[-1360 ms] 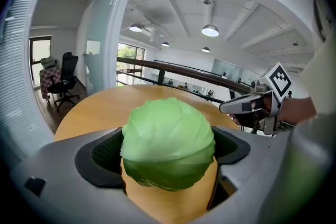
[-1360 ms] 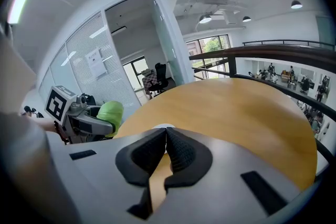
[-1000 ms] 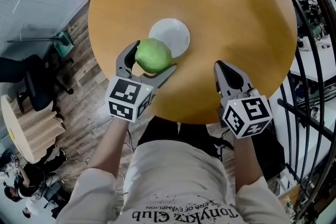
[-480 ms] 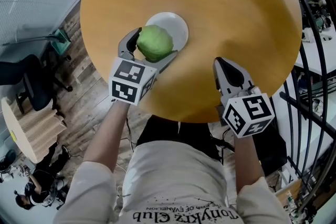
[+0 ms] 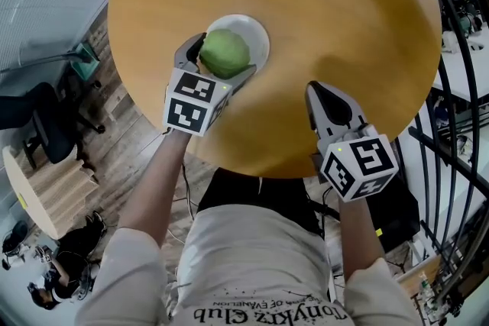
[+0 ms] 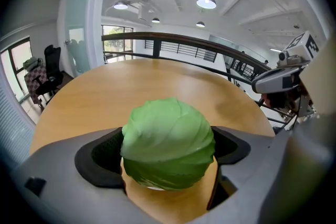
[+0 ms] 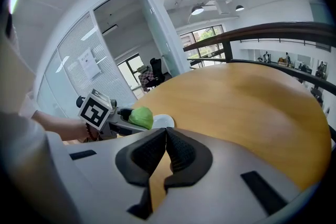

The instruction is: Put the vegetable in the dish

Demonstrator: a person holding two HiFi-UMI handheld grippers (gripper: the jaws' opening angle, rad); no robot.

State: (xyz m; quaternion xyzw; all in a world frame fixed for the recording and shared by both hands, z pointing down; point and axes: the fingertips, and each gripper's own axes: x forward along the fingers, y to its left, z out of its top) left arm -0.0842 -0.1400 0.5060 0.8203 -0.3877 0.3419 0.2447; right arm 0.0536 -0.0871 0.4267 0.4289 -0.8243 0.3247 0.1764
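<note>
A green cabbage (image 5: pixel 224 52) sits between the jaws of my left gripper (image 5: pixel 221 53), which is shut on it. The cabbage hangs over the near-left part of a white dish (image 5: pixel 256 33) on the round wooden table (image 5: pixel 328 4). In the left gripper view the cabbage (image 6: pixel 168 143) fills the gap between the dark pads, with a sliver of white dish under it. My right gripper (image 5: pixel 319 91) rests above the table's near edge, jaws shut with nothing in them. From the right gripper view the cabbage (image 7: pixel 140 117), the dish (image 7: pixel 161 121) and the left gripper (image 7: pixel 107 115) show at the left.
The table's near edge (image 5: pixel 252 168) curves just in front of the person's body. An office chair (image 5: pixel 46 122) and a small wooden side table (image 5: pixel 34 191) stand on the floor at the left. A dark railing (image 5: pixel 458 111) runs along the right.
My left gripper has carried the cabbage forward, from beside the dish's near edge to over the dish. The right gripper has hardly moved.
</note>
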